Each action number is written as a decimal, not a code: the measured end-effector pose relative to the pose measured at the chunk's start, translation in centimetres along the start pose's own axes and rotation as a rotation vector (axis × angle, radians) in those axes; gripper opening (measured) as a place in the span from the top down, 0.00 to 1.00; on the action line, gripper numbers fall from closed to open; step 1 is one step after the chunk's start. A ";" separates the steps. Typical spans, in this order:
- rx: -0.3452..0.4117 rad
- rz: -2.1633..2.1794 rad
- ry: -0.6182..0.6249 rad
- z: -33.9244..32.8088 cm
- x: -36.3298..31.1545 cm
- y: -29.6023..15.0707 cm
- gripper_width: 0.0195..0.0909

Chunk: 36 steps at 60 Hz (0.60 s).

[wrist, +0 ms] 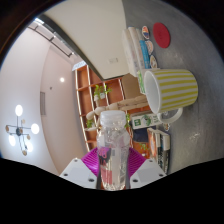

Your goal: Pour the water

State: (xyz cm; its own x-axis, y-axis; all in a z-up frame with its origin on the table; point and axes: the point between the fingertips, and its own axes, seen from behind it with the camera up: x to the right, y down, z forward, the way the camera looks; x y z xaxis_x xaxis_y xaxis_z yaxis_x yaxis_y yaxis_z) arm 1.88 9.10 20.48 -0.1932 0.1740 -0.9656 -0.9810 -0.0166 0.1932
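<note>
The whole view was rolled hard to one side: at the far left a ceiling lamp (18,127) hung sideways against the white ceiling, so the gripper (113,163) was tipped well over. Further right stood a wooden shelf unit (88,82). In the middle, a clear glass bottle (113,148) sat clamped between the magenta pads (94,160), both fingers pressing its sides, its mouth pointing ahead. Just right of the mouth lay a yellow-green striped mug (172,90) on the grey table (200,45), a red disc (161,35) beyond.
</note>
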 end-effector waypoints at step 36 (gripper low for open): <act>0.058 0.252 0.078 1.4 3.1 -3.2 0.77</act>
State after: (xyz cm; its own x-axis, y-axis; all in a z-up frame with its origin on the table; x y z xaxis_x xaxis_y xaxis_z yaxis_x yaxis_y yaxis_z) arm 4.40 11.02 17.10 -0.4338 0.0951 -0.8960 -0.8998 0.0068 0.4363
